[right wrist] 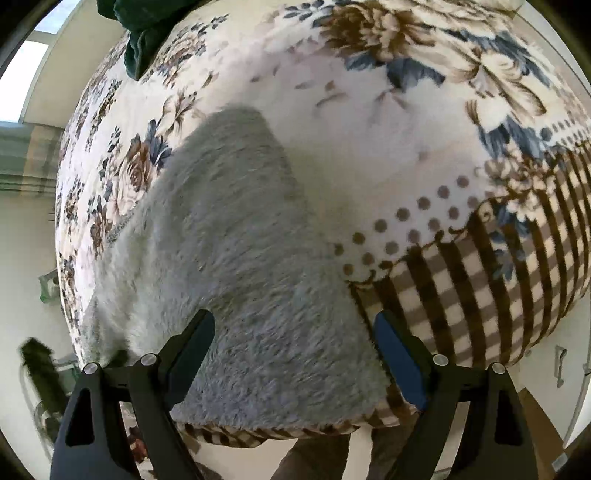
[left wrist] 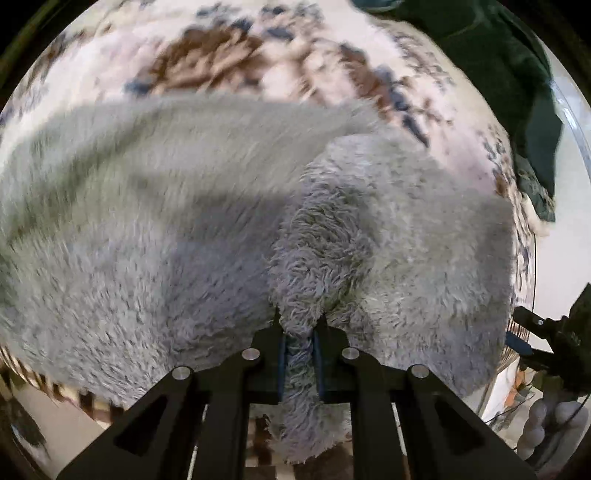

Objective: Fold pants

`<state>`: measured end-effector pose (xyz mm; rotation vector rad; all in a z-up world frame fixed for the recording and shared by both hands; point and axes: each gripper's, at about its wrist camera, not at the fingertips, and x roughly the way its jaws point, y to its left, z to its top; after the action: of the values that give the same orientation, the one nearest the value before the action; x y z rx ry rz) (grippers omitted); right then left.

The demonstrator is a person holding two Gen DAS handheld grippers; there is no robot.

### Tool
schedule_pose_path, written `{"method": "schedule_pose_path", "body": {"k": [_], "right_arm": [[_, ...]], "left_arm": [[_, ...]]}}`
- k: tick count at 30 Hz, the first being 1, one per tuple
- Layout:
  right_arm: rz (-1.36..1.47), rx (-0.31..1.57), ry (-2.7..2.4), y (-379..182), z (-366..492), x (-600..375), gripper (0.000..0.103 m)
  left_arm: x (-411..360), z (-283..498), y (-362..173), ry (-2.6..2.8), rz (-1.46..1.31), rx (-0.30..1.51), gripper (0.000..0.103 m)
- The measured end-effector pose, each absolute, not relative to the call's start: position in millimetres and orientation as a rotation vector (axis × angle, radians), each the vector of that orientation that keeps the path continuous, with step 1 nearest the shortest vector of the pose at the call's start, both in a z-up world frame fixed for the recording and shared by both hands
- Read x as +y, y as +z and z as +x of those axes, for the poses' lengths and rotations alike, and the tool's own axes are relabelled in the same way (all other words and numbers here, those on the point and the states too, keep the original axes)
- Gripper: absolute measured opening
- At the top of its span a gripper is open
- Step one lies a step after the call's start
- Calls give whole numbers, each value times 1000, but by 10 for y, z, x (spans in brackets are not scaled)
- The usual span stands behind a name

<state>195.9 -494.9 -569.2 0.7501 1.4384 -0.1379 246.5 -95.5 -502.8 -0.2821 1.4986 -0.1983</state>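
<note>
Fluffy grey pants (left wrist: 207,229) lie spread on a floral blanket (left wrist: 229,48). My left gripper (left wrist: 300,325) is shut on a bunched fold of the pants near the bed's front edge, with fabric hanging down between the fingers. In the right wrist view the pants (right wrist: 236,258) run away from me as one leg. My right gripper (right wrist: 295,332) is open, its fingers (right wrist: 395,350) wide apart either side of the pants' near end, above the blanket (right wrist: 369,129). The right gripper also shows in the left wrist view (left wrist: 532,332) at the right edge.
A dark green cloth (left wrist: 498,74) lies at the far corner of the bed, also in the right wrist view (right wrist: 147,33). The blanket's checked border (right wrist: 498,277) hangs over the bed's front edge. The person's legs (right wrist: 317,458) and pale floor are below.
</note>
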Motion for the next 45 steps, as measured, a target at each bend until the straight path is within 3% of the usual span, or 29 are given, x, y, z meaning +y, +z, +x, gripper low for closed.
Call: {"method": "schedule_pose_path", "body": {"k": [6,9,11,12,13,16,19,22,24,27,30,32,33,35,37,38,45], "right_arm": [[821,1446,-26,-5923,2171,-5133,90],[898,1453,76,-6184,2370,-5174,90],[921,1474,108,-6358,2491,-5177,90],[922,1484,117,-6419,2542,-5170,79],[914,1483,128,-6445,2594,-5157,55],[850,1477,95,-6397,2683,-5116,32],[812,1467,85,-6326,2740,-5104,27],[789,1451,57,-6277,2813,-5151,26],[786,1453,42,-6295,2856,-5180,26],[719,1475,39,-6300,2861,-5146,27],[628,1513,27,-6212,2870,-5035,40],[583,1496,9,-6056,2830,-4961,46],[574,1480,7,-5992,2791,-4948,52],[556,1438,3,-5830,2695,-4898,60],[564,1389,-10,-5686,2576,-4842,85],[574,1367,-10,-5619,2517,-4823,88],[569,1348,-34,-5339,2299,-4309,90]], "left_arm": [[-915,2461,-4921,-216,-424,1512,26],[-887,2569,-4810,-227,-488,1475,40],[-871,2670,-4761,-223,-527,1449,55],[-884,2754,-4756,-221,-541,1436,58],[-915,2839,-4765,-221,-550,1427,60],[-1092,3071,-4871,-246,-520,1415,60],[-1291,3225,-5149,-270,-461,1472,59],[-1352,3253,-5274,-266,-434,1460,18],[-1312,3258,-5266,-250,-419,1431,17],[-1189,3244,-5307,-227,-481,1452,18],[-1113,3159,-5150,-212,-462,1447,21],[-1038,3020,-4927,-195,-431,1380,32],[-1008,2957,-4849,-186,-419,1346,41],[-900,2822,-4728,-183,-424,1308,98],[-693,2625,-4616,-154,-465,1279,101],[-608,2547,-4584,-126,-477,1275,101],[283,1672,-4569,179,-678,1242,101]]}}
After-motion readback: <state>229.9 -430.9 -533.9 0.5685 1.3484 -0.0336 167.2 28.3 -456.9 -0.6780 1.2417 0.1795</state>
